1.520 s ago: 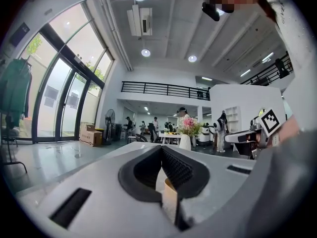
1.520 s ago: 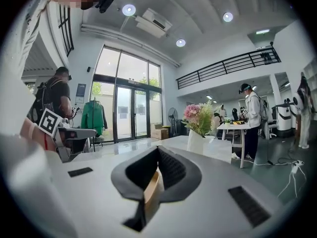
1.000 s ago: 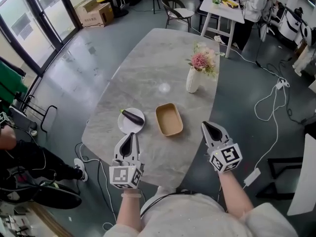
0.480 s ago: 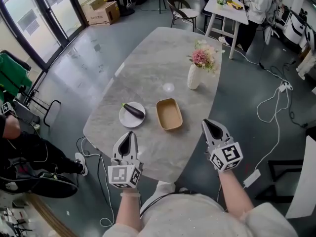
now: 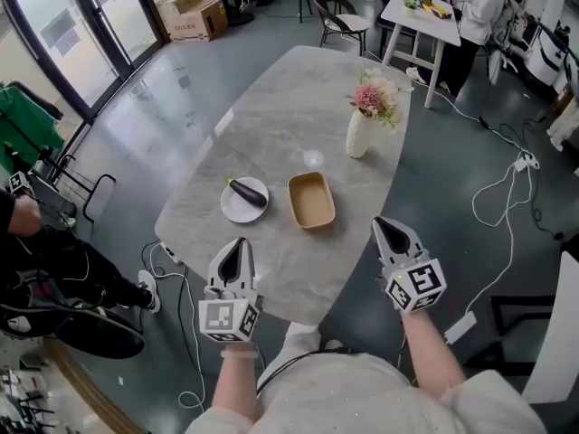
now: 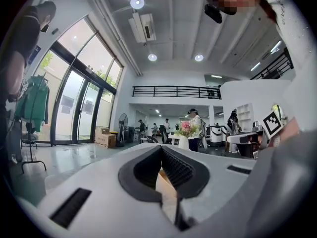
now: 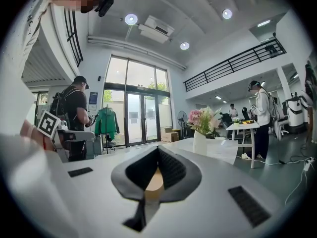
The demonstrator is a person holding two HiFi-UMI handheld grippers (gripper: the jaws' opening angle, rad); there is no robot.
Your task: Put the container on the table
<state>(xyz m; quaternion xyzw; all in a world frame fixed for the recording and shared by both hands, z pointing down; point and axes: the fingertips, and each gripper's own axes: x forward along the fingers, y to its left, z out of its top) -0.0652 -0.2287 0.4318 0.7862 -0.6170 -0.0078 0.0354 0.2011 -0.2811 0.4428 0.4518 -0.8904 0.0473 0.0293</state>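
The container point(image 5: 311, 200), a shallow tan rectangular tray, sits empty on the grey marble table point(image 5: 280, 116) near its near end. My left gripper point(image 5: 238, 244) hovers at the table's near edge, shut and empty, pointing level toward the tray. My right gripper point(image 5: 380, 225) is off the table's right edge, also shut and empty. In the left gripper view the jaws point(image 6: 161, 148) meet at the tip, with a tan patch of the container point(image 6: 165, 181) showing behind them. The right gripper view shows the same: closed jaws point(image 7: 158, 148) and the tan container point(image 7: 155, 181) beyond.
A white plate point(image 5: 233, 208) with a dark eggplant point(image 5: 245, 191) lies left of the tray. A white vase of pink flowers point(image 5: 360, 134) stands farther back. Cables point(image 5: 507, 188) trail on the floor at right. A person point(image 5: 36, 269) is at left; a white table point(image 5: 425, 12) and chair point(image 5: 344, 21) stand behind.
Both grippers have drawn back a little from the table toward the person, so the table looks farther off. The container, plate and vase have not moved. Both jaws stay shut.
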